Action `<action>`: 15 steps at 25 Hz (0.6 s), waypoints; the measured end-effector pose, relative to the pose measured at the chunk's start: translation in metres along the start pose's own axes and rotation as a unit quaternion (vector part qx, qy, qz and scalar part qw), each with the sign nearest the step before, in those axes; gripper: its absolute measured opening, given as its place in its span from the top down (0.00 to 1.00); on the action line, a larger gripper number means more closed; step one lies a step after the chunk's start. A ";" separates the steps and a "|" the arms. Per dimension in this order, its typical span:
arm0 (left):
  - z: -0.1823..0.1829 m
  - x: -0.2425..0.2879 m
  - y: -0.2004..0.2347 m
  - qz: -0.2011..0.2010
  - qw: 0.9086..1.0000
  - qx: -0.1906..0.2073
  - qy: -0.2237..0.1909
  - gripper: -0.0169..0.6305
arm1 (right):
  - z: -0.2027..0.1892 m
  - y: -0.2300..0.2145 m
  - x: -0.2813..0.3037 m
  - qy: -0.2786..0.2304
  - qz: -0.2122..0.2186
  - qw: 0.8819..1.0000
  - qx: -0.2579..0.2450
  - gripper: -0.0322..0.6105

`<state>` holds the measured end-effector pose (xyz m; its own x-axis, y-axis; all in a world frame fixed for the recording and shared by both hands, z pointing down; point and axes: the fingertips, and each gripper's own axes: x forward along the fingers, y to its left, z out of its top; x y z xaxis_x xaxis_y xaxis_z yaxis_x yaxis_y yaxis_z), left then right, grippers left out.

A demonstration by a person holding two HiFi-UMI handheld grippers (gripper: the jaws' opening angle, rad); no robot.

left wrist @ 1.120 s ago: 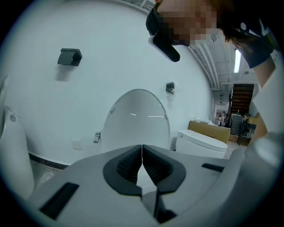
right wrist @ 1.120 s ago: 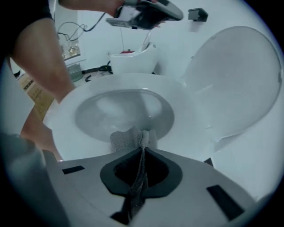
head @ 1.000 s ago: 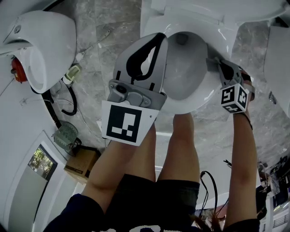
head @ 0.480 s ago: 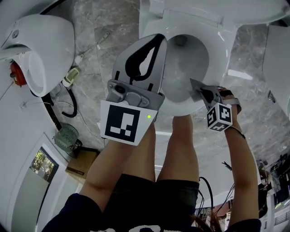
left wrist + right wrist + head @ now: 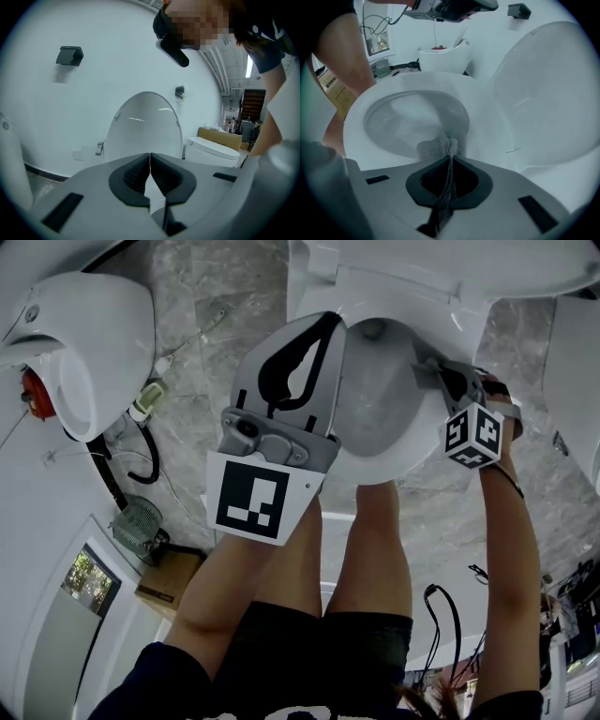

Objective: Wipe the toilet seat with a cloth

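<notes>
Right gripper is down at the toilet, jaws closed tight on a grey mesh cloth. From the right gripper view the fabric runs up between the two dark pads and bunches out past the tips. That bunched end sits at the inner edge of the white toilet seat, on the right side of the ring, with part of it over the bowl. It looks pressed to the rim, though the exact contact is hard to judge. From the head view the marker cube faces up near the seat's right edge, and the cloth shows as a small grey patch ahead of the jaws. Behind it the lid stands raised against the wall. Over on the other side, the left gripper hovers above the seat's left rim. Its jaws are together at the tips with nothing between them, pointing across at that upright lid. The person's bare legs stand close against the front of the toilet on a grey marble floor. A second white toilet is off to the left, with a cardboard box nearby.
</notes>
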<state>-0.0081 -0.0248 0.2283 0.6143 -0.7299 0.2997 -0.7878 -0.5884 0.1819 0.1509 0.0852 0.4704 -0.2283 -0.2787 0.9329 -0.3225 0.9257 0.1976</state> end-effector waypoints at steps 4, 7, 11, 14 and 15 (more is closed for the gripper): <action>-0.002 0.003 0.003 0.005 1.000 -0.003 0.001 0.94 | -0.005 0.002 -0.005 -0.001 0.006 1.000 0.020 0.92; -0.003 0.005 0.002 0.004 1.000 -0.005 0.001 0.94 | -0.009 0.040 -0.011 -0.002 0.070 0.998 0.004 0.92; -0.003 0.008 0.001 0.002 1.000 -0.006 0.000 0.94 | -0.010 0.091 -0.024 -0.006 0.150 0.988 -0.018 0.92; -0.001 0.009 0.001 0.001 1.000 -0.005 0.000 0.94 | -0.011 0.113 -0.032 -0.013 0.191 0.980 -0.045 0.91; -0.001 0.009 0.001 0.001 1.000 -0.005 0.000 0.94 | -0.011 0.113 -0.033 -0.014 0.194 0.979 -0.054 0.92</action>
<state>-0.0029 -0.0317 0.2322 0.6122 -0.7318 0.2995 -0.7899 -0.5829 0.1904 0.1322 0.2022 0.4658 -0.3391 0.0934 0.9361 -0.1076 0.9847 -0.1372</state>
